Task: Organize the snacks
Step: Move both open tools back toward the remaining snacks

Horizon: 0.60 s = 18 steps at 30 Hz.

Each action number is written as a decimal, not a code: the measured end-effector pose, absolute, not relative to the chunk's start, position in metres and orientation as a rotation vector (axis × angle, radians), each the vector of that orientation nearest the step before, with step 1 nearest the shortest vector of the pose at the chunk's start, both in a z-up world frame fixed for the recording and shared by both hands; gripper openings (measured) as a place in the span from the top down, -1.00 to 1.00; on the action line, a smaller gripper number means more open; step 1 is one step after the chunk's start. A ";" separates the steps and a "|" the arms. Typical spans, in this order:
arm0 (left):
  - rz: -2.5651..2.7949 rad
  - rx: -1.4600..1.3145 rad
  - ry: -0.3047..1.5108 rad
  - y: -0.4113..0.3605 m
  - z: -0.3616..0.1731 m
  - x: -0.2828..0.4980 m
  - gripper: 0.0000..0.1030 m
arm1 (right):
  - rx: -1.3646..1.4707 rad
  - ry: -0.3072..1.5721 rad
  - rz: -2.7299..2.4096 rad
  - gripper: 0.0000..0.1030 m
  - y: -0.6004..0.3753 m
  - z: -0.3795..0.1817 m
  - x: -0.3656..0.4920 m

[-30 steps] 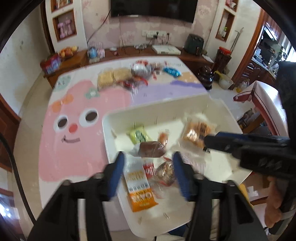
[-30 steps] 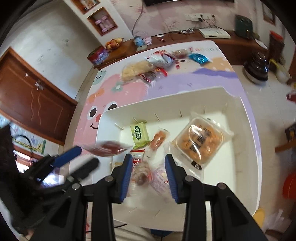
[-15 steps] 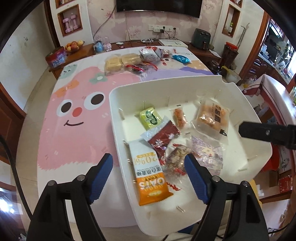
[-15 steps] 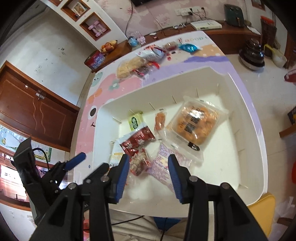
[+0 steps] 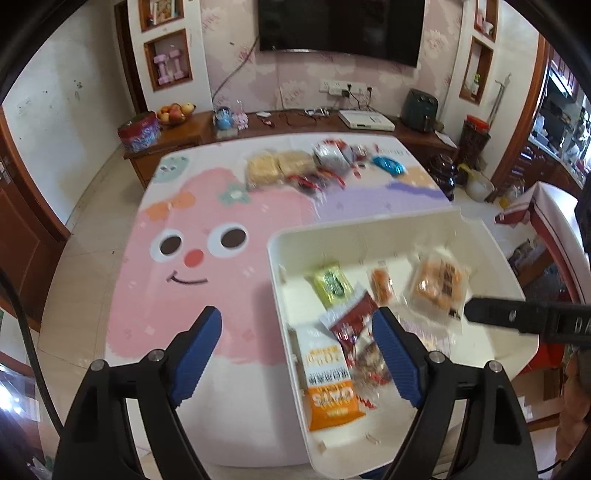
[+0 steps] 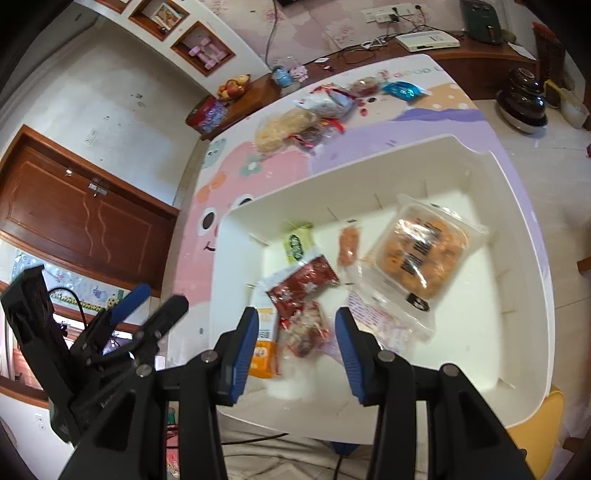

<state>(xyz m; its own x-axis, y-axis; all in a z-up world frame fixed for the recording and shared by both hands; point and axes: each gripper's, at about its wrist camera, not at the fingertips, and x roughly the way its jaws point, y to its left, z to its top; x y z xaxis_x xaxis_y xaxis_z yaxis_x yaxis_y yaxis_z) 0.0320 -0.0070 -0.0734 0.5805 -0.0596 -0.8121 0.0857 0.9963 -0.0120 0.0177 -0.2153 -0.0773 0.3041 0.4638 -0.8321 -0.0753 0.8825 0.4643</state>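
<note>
Holding our left gripper (image 5: 295, 354) and right gripper (image 6: 295, 339) spread wide and empty, we hover over the white plastic tray (image 6: 524, 229) where several packets already lie. To continue well, we reach for the loose pile of wrapped snacks (image 5: 310, 166) on the far end of the cartoon-print table (image 5: 207, 206), well apart.

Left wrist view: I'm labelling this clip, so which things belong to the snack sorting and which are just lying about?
Job:
white tray
oats packet
green packet
dark red packet
cake pack
snack pile at the table's far end
left tool, open and empty

Lying about:
fruit bowl
red tin
television
</note>
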 end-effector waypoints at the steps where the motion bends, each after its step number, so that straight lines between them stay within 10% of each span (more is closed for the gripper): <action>1: -0.081 0.029 0.939 -0.005 -0.068 0.034 -0.61 | 0.362 1.213 0.370 0.15 -0.213 -0.075 0.018; 18: -0.079 0.100 0.848 0.019 0.017 0.081 -0.80 | 0.258 1.125 0.408 0.15 -0.201 0.008 0.085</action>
<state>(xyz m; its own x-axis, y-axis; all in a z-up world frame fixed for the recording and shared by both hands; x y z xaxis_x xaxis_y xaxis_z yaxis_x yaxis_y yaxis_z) 0.0813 0.0187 0.0168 0.6589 -0.0295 -0.7517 0.1091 0.9924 0.0567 0.0850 -0.2011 0.0076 0.3690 0.4413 -0.8180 -0.1853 0.8974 0.4005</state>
